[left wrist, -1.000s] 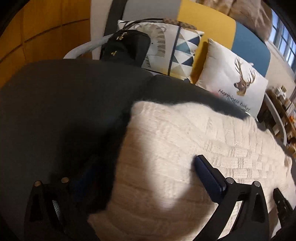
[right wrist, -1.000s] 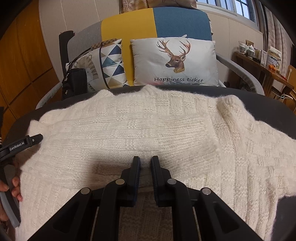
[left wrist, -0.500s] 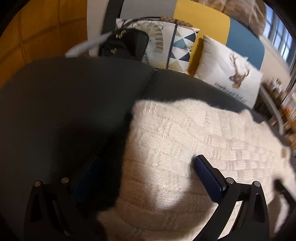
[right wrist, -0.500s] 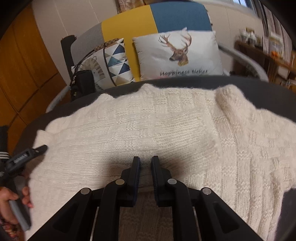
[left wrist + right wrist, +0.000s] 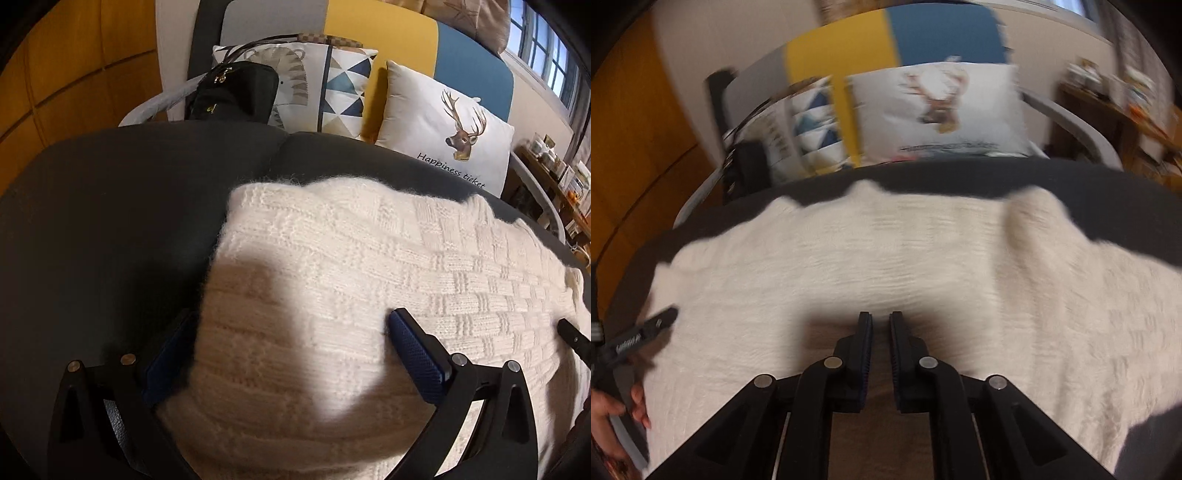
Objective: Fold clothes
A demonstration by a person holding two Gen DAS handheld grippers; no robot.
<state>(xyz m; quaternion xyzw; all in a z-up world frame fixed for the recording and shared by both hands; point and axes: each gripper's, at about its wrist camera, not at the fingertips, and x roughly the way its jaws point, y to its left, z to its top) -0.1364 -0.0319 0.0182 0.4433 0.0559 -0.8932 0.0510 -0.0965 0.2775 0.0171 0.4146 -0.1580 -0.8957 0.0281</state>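
The cream basket-weave knitted sweater point(image 5: 369, 295) lies spread on a dark grey cushioned seat point(image 5: 110, 221). The left gripper point(image 5: 291, 354) straddles the sweater's near left edge, jaws wide apart, one blue pad point(image 5: 417, 362) resting on the knit. Behind stand a white deer-print cushion point(image 5: 443, 125) and a black handbag point(image 5: 236, 92).

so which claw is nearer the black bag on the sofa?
Left. The left claw straddles the sweater's edge on the side where the black bag sits, beyond the dark cushion. The right claw is over the sweater's middle, further from it.
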